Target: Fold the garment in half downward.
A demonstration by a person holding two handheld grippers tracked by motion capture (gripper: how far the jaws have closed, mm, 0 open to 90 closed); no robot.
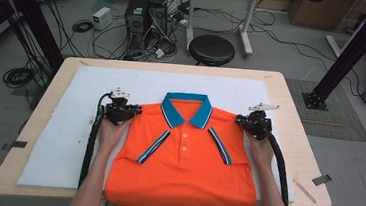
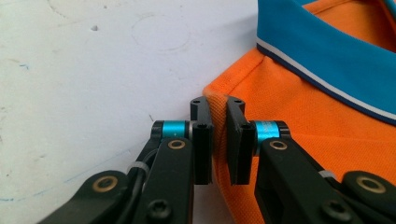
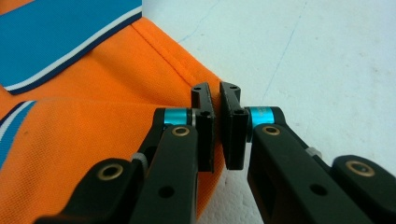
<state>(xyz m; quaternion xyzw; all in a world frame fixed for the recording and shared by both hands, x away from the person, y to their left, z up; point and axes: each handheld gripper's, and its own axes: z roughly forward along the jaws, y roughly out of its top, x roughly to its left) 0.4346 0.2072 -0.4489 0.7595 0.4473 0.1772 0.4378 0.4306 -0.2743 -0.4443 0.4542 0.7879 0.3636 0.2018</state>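
A polo shirt point(image 1: 183, 168) lies flat on a mat point(image 1: 67, 138) covering the table point(image 1: 289, 122), collar point(image 1: 186, 109) toward the far edge and hem over the near edge, with the left gripper point(image 1: 135, 112) and right gripper point(image 1: 242, 120) at its 2 shoulder corners.

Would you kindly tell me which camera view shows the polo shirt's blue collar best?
The high view: the whole blue collar lies open on the orange polo shirt. The left gripper view shows one collar wing cropped at the edge; the right gripper view shows a corner strip.
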